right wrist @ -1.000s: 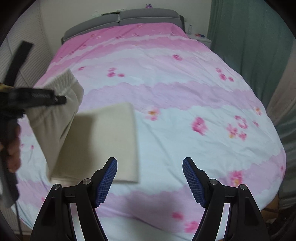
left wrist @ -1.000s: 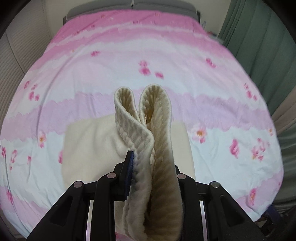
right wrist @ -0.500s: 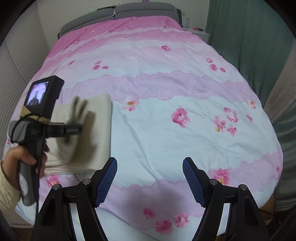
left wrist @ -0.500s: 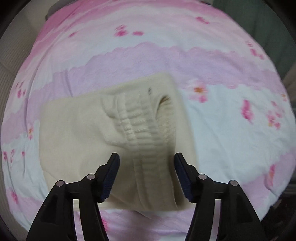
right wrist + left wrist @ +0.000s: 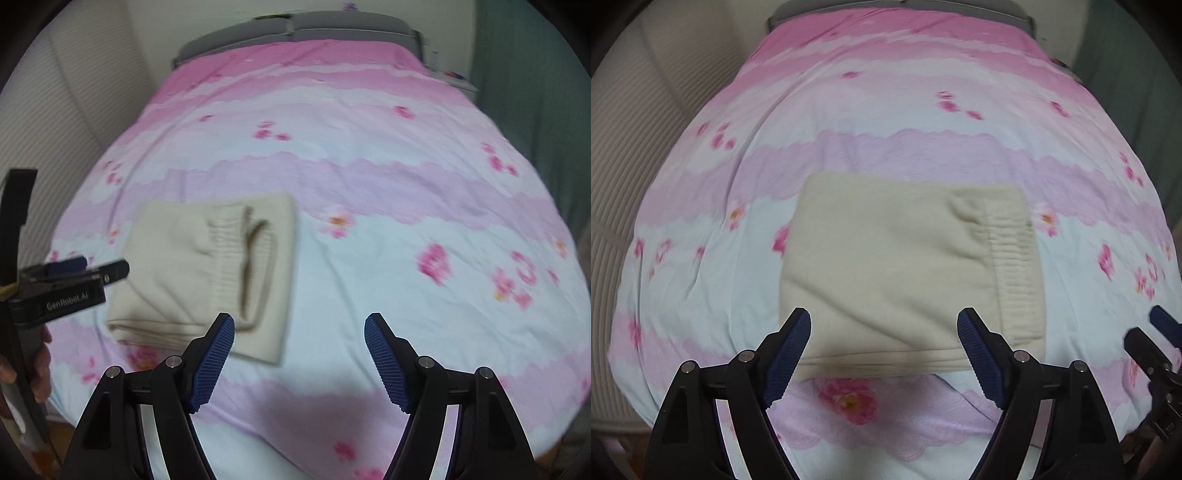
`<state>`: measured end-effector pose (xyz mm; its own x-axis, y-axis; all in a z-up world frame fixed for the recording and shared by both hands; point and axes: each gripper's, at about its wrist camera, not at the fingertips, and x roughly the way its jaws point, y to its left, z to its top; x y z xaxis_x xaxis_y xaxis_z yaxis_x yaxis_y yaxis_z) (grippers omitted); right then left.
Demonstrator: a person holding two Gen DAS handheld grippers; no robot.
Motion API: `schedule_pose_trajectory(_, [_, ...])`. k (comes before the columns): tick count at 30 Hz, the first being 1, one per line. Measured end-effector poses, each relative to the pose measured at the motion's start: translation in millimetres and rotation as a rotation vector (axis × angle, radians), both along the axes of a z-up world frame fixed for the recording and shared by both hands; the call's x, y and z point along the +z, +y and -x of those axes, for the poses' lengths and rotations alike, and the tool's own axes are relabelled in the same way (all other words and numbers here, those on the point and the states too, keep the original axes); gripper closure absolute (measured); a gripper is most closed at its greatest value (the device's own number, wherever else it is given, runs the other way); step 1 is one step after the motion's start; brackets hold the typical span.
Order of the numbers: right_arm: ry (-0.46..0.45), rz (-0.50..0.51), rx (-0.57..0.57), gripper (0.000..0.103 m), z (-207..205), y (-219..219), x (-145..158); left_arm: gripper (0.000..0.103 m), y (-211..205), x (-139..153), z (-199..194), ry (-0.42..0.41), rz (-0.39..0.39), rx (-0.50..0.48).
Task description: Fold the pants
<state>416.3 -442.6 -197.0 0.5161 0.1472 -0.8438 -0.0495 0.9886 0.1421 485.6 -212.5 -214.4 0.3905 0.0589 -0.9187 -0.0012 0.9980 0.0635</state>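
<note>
1. On the pink floral bedspread, near its front edge, lay the cream pants, folded into a compact rectangle of stacked layers; the ribbed waistband ran along the right side of the bundle in the left wrist view.
2. Left gripper hovered just in front of the pants with its jaws spread wide, nothing between the blue pads; no contact with the cloth could be made out.
3. Right gripper likewise stood wide apart and held nothing; it sat to the right of the bundle, its left pad overlapping the pants' near corner in view, though touching or not could not be told.
4. From the right wrist view the left gripper showed at the left margin, beside the bundle's left edge; a hand gripped its handle.
5. Grey headboard stood at the far end of the bed; green curtain hung to the right; both views somewhat blurred.
</note>
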Motion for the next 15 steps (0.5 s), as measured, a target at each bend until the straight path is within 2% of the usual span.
schedule_pose_trajectory(4, [-0.004,-0.066,0.063,0.045,-30,22,-13,0.021,-1,-12,-13,0.033,-0.001,0.039])
schedule_pose_trajectory(5, [0.011,-0.081,0.073,0.049,-41,27,-19,0.021,-4,-17,-17,0.043,-0.004,0.043])
schedule_pose_trajectory(7, [0.034,-0.11,0.088,0.05,-58,34,-32,0.021,-10,-26,-24,0.068,0.004,0.041])
schedule_pose_trajectory(9, [0.082,-0.123,0.088,0.055,-76,40,-51,0.021,-13,-32,-26,0.084,0.013,0.041])
schedule_pose_trajectory(11, [0.13,-0.144,0.086,0.065,-89,42,-67,0.021,-15,-39,-29,0.095,0.013,0.036])
schedule_pose_trajectory(15, [0.182,-0.176,0.069,0.067,-110,42,-93,0.021,-17,-51,-36,0.111,0.003,0.028])
